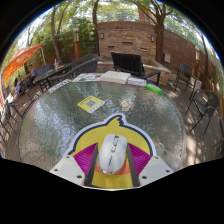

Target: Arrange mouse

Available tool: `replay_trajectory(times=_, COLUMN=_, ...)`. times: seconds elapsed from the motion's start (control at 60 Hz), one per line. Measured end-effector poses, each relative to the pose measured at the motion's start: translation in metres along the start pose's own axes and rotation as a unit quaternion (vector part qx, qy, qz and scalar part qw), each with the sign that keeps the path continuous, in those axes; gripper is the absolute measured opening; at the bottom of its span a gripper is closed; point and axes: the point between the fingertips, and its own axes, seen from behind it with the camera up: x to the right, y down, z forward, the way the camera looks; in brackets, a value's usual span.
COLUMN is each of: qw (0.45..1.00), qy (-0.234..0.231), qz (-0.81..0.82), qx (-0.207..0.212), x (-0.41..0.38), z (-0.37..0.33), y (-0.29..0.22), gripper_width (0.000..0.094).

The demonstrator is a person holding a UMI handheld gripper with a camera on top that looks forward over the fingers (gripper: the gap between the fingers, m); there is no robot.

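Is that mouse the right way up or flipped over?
Right way up: the mouse shows its rounded top, between the open tongs.

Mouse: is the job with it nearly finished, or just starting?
It looks like the middle. Done: the white mouse is between the fingers of the gripper, over the yellow mouse pad on the glass table. In hand: the pink pads sit close at both sides, but a firm squeeze can't be confirmed. Left: settling the mouse in its final spot and letting go.

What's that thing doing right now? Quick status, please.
Hand-held gripper open. White mouse between its fingers, on a yellow mat on the glass table. Nothing in the way.
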Motion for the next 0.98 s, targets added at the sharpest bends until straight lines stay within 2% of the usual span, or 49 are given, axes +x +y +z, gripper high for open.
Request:
replay_trajectory(times=0.033, qw=1.0, qy=0.006, qz=0.0, qx=0.003, x=0.001, z=-0.002, y=-0.002, gripper_width=0.0593)
replay_trajectory(times=0.117, qw=1.0, qy=0.021, qz=0.002, qx=0.005, x=0.004, z=-0.017, y=-0.007, gripper_width=0.0784)
replay_trajectory(times=0.167, qw=1.0, qy=0.029, qz=0.005, qx=0.009, x=0.004, z=-0.028, y=-0.01, gripper_width=0.0864)
replay_trajectory(times=0.333, qw=0.997, qy=0.076, qz=0.005, qx=0.027, x=0.001, z=-0.091, y=-0.033, gripper_width=0.0863)
replay_trajectory(times=0.567, qw=0.993, qy=0.105, qz=0.018, qx=0.047, x=-0.023, z=-0.17, y=-0.041, gripper_width=0.0858)
replay_trajectory(times=0.75, qw=0.992, qy=0.114, qz=0.026, qx=0.054, x=-0.035, z=-0.214, y=-0.032, gripper_width=0.0858)
replay_trajectory(times=0.983, qw=0.991, qy=0.116, qz=0.034, qx=0.055, x=-0.042, z=-0.227, y=-0.025, gripper_width=0.0861)
